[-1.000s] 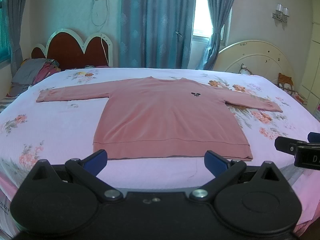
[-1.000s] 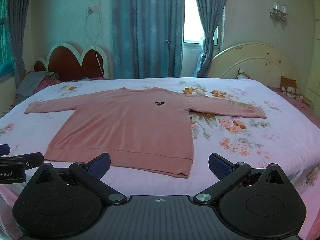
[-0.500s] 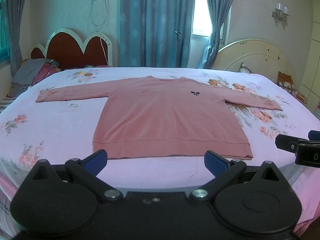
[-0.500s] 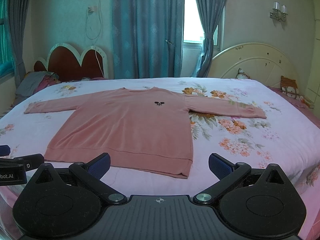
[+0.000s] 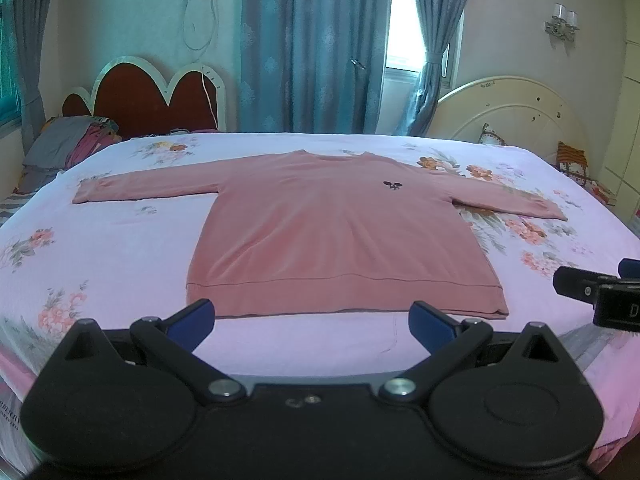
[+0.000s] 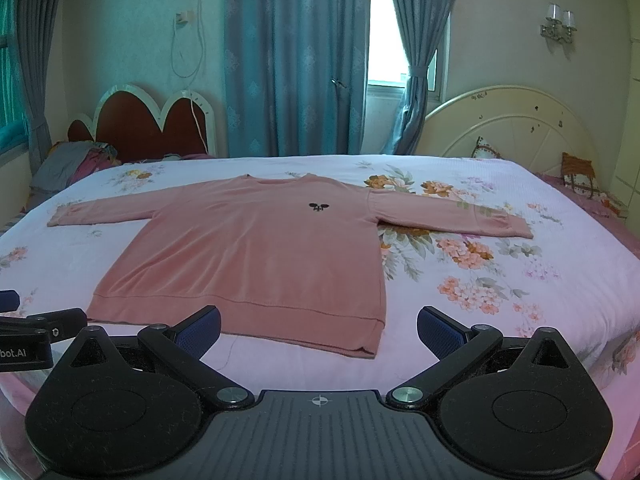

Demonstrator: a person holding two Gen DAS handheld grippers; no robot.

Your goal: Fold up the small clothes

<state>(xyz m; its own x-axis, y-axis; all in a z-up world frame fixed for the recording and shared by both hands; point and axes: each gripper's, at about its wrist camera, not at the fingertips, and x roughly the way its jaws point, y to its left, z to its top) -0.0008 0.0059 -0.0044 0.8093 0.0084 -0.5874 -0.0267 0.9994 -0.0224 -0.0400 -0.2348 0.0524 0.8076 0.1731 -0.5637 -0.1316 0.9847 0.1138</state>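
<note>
You get soft, slightly dim daylight from the window [image 5: 404,36] between the curtains [image 6: 296,56], blown out to white glare, with faint shadows, sharp focus mid-frame, a teal cast and heavy fisheye bending with dark vignetting at the corners.

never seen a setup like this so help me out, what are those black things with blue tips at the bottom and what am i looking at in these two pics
Those black shapes are handheld grasping tools, one in each of a person's hands, with no robot arm. Each tool carries a wide-angle camera looking forward along its two blue-tipped fingers, so each picture is one tool's own view. One shows the left tool, the other the right tool. Both are open and hold nothing. Ahead of them a pink long-sleeved sweater lies flat on a floral bedsheet, sleeves spread out, hem nearest the tools. It is not yet folded. The black piece at the edge of each picture is the other tool.
</note>
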